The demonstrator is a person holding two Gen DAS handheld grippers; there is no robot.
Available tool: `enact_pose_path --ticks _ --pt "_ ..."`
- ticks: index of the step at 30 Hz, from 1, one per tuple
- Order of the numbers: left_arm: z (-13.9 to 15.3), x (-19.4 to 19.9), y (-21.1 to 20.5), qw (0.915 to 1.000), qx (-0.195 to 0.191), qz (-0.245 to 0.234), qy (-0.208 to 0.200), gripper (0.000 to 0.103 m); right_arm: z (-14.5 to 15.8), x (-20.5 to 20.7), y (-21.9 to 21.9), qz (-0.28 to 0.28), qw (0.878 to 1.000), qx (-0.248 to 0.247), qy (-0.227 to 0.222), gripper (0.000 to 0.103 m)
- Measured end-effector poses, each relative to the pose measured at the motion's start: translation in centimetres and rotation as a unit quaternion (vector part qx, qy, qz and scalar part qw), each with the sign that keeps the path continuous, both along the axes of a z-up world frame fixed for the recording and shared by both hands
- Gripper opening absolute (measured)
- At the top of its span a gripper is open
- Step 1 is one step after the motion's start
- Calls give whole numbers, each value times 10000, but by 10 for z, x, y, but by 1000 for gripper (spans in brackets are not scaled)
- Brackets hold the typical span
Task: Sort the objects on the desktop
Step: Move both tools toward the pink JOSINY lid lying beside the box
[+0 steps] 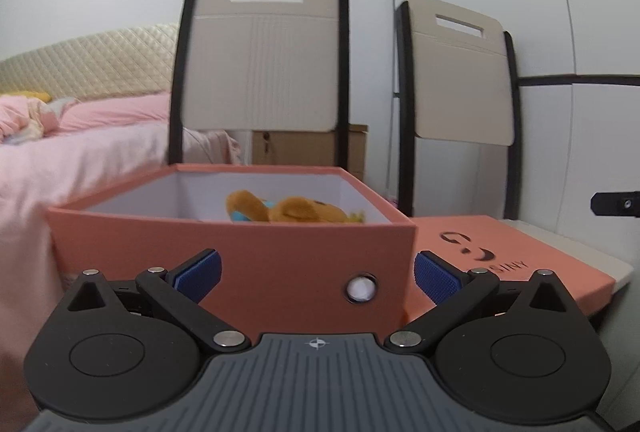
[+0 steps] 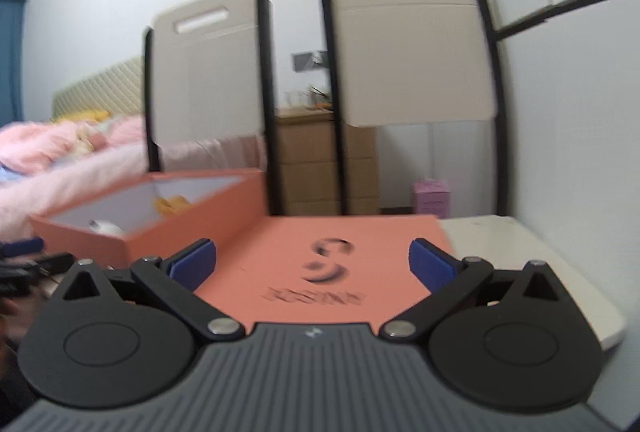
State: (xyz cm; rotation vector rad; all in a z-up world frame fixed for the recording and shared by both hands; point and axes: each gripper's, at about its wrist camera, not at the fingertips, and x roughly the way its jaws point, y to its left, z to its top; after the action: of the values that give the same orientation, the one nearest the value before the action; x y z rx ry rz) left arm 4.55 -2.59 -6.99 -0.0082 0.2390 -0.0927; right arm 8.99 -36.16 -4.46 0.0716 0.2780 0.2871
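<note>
Leftmost on the white table (image 2: 532,272) stands an open salmon-pink box (image 1: 240,256), white inside, with a round finger hole (image 1: 361,288) in its near wall. Inside it lies an orange plush toy (image 1: 296,210) with a bit of blue on it; the right wrist view also shows something white (image 2: 106,227) in the box's near corner, too blurred to identify. Just beside the box, to its right, the matching lid (image 2: 320,264) lies flat on the table, printed logo facing up. The left gripper (image 1: 318,272) faces the box's near wall, jaws spread wide and holding nothing. The right gripper (image 2: 312,262) hovers over the lid, jaws likewise released and empty.
</note>
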Motion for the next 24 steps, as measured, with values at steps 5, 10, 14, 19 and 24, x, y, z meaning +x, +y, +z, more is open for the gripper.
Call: enact_pose_path --ticks 5,10,14,19,24 --pt "-16 4 -20 9994 115 -270 168 103 -26 9 -38 -303 9986 224 375 103" --pt "-26 3 -38 9977 35 -659 174 103 -38 12 -55 -170 9987 169 453 103" --pt "-33 4 -50 9954 -76 -938 191 103 -44 15 -61 -168 9996 -34 231 103" --pt "-46 13 -63 9942 -95 -1004 369 103 -58 31 -76 -267 9985 252 410 103" --pt "-56 23 -72 9926 -152 -1067 561 103 -73 42 -85 -303 9958 558 658 103"
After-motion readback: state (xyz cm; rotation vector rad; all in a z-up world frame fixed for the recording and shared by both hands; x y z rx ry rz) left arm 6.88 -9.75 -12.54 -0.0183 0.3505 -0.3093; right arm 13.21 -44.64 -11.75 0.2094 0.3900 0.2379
